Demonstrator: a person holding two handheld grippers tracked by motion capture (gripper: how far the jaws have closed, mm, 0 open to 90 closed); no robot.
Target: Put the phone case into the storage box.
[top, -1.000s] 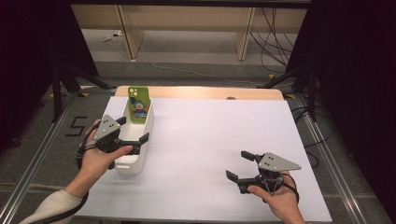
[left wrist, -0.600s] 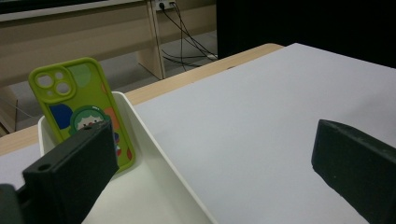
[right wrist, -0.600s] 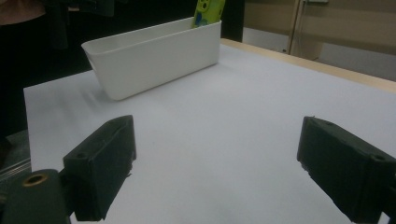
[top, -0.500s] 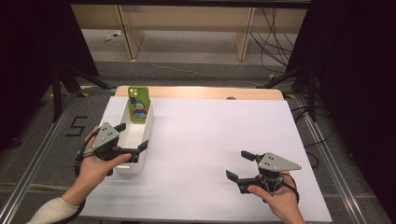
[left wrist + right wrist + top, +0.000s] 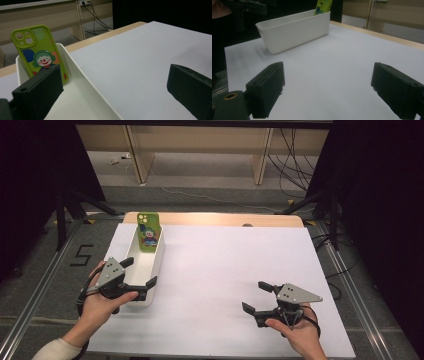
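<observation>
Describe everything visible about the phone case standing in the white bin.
The phone case is lime green, soft plastic by its look, printed with a clown face and coloured blobs, with camera cut-outs at its top corner. It stands upright, tilted slightly back against the far end wall of the white bin, its lower edge inside. Neither pair of tongs touches it.

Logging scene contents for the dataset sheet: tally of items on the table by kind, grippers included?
White bin: 1
Green phone case, leaning upright at the bin's far end: 1
Handheld grippers: 2, the left gripper open at the bin's near end, the right gripper open over bare table
Total: 4
</observation>
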